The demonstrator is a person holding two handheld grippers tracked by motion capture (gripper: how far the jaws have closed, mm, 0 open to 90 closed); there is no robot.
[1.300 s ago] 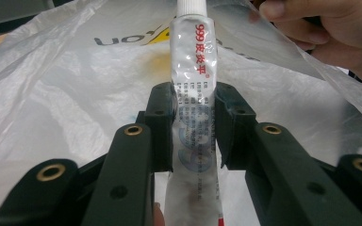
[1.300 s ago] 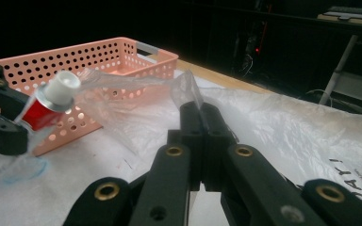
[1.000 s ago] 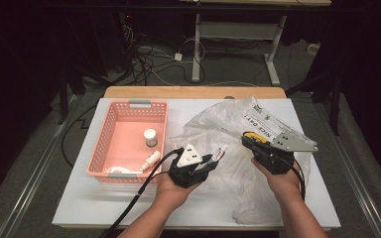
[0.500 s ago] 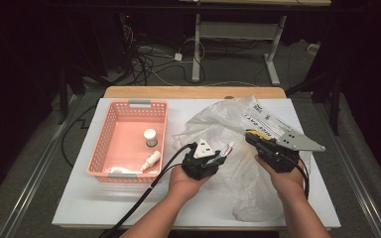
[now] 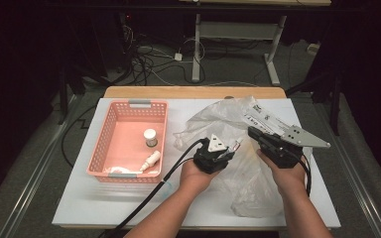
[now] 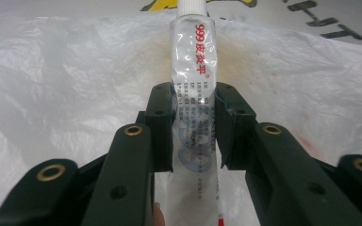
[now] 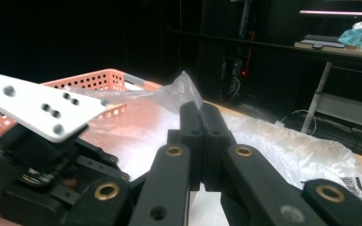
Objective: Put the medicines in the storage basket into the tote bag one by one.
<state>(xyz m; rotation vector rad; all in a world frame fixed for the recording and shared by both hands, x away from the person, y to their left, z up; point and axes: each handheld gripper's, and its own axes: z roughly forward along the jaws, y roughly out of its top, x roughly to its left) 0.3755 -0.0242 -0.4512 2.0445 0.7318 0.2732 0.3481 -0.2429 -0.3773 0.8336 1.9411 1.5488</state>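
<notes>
My left gripper (image 5: 229,148) is shut on a white ointment tube (image 5: 235,145) with red print. The tube (image 6: 195,61) runs up between the pads, its white cap end pointing at the clear plastic bag (image 6: 75,70) just beyond the left gripper (image 6: 195,101). My right gripper (image 5: 254,133) sits close by on the right, level and pointing left. In its own view the right gripper (image 7: 201,110) is shut on a thin edge of the plastic bag (image 7: 273,141), a flap of film rising above the tips. The bag (image 5: 218,116) lies crumpled across the table's middle and right.
A pink basket (image 5: 129,105) stands on the left of the white table (image 5: 104,203). Inside it are a small capped bottle (image 5: 150,136) and a little white dropper bottle (image 5: 150,159). Printed white packaging (image 5: 263,116) lies behind the bag. Cables trail off the front edge.
My left gripper has carried the tube to the right, closer to the right gripper and the bag. The right gripper has stayed in place on the bag.
</notes>
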